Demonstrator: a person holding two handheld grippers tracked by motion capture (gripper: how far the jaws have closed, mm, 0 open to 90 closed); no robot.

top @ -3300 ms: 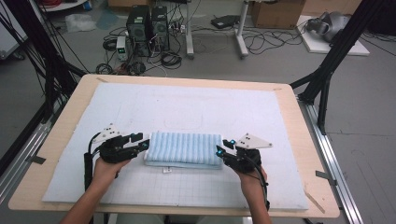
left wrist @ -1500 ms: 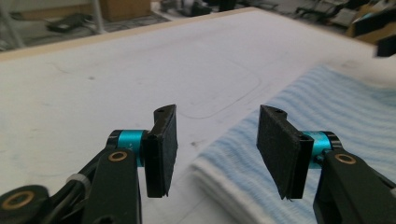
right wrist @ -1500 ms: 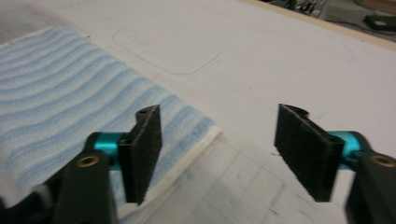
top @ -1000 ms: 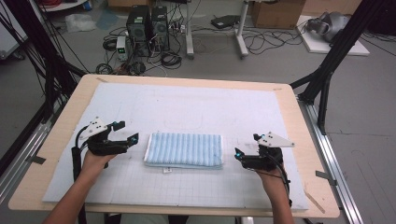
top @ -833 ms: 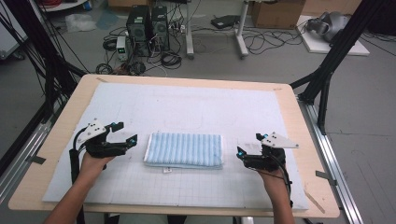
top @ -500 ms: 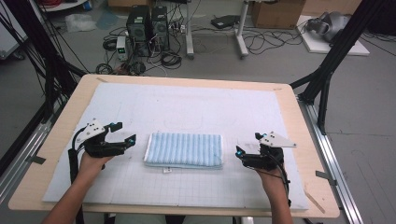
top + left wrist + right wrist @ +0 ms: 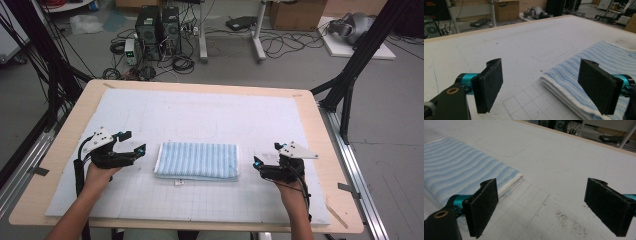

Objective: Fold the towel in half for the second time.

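Each hand-held gripper, left [image 7: 135, 149] and right [image 7: 259, 162], rests wide open and empty beside the folded towel [image 7: 197, 160].

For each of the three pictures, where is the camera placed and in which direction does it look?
High view: fixed above the person's side, looking forward and down on the table; both forearms, the left tongs and the right tongs show.
Left gripper view: rides on the left tongs, looking along its open jaws over the folded towel.
Right gripper view: rides on the right tongs, looking along its open jaws, the towel to one side.
All three share the striped towel and the white mat.
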